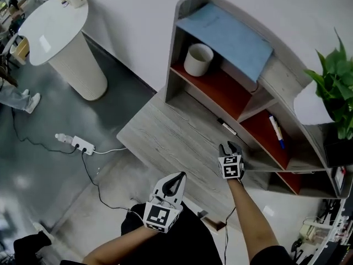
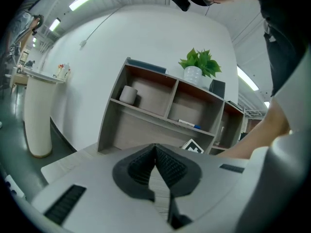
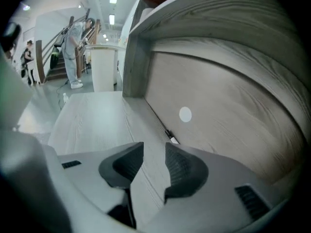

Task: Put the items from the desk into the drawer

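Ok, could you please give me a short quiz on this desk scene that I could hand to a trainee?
1. Multiple choice: where does the white cup stand? A, on the round table; B, in the upper left compartment of the shelf unit; C, in an open drawer.
2. True or false: the jaws of the left gripper stand wide apart.
3. Open question: what lies on the desk just ahead of the right gripper?

Key
1. B.
2. False: they are together, with nothing between them.
3. A black and white pen, against the foot of the shelf unit.
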`<state>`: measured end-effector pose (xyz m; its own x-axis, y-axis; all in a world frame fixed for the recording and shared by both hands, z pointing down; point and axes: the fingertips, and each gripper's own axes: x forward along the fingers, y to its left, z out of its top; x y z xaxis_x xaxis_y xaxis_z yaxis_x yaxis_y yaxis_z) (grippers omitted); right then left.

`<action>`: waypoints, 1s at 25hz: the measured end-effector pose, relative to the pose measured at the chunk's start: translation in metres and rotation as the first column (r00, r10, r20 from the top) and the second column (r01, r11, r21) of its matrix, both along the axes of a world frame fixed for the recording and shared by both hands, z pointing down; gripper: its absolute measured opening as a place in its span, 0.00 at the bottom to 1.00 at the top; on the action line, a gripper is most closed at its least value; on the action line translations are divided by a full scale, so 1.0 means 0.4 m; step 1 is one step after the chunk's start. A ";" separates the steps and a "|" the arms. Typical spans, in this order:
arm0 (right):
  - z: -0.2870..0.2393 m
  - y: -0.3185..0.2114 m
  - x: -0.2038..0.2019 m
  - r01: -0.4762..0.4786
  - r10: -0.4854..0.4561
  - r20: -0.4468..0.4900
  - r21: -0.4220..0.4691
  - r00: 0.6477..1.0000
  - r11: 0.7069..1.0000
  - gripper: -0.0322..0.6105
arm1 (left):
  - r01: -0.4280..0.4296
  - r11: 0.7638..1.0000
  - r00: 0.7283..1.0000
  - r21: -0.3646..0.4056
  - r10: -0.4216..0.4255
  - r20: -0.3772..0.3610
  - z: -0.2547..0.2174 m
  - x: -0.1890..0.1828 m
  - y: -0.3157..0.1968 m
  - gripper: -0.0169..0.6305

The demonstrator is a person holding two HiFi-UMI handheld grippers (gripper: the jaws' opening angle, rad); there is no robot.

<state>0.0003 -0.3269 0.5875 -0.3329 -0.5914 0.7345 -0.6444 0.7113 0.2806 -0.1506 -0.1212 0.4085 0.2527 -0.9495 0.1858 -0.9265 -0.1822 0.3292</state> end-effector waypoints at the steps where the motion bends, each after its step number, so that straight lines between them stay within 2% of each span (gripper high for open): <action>1: 0.024 -0.008 -0.010 0.039 -0.039 -0.043 -0.009 0.998 0.999 0.27 | 0.010 1.000 1.000 -0.002 -0.010 0.000 0.007 -0.010 0.000 0.03; 5: 0.118 -0.039 -0.014 0.205 -0.210 -0.232 -0.046 0.950 0.978 0.30 | 0.045 0.999 0.999 0.007 -0.045 0.001 0.022 -0.030 -0.004 0.03; 8: 0.164 -0.074 0.012 0.235 -0.247 -0.306 -0.076 0.920 0.969 0.30 | 0.075 0.997 0.997 0.002 -0.075 -0.011 0.029 -0.040 -0.003 0.03; 13: 0.194 -0.156 0.042 0.205 -0.222 -0.335 -0.086 0.916 0.975 0.32 | 0.114 0.994 0.993 0.004 -0.113 -0.033 0.032 -0.041 -0.019 0.03; 17: 0.202 -0.219 0.051 0.190 -0.201 -0.339 -0.067 0.919 0.980 0.32 | 0.098 0.995 0.994 -0.020 -0.099 -0.052 0.053 -0.025 -0.051 0.03; 21: 0.245 -0.261 0.047 0.215 -0.225 -0.353 -0.068 0.908 0.974 0.33 | 0.112 0.993 0.988 -0.040 -0.115 -0.100 0.064 -0.013 -0.076 0.03; 25: 0.276 -0.285 0.040 0.240 -0.251 -0.366 -0.076 0.896 0.968 0.33 | 0.080 0.994 0.993 -0.075 -0.086 -0.082 0.100 0.006 -0.069 0.03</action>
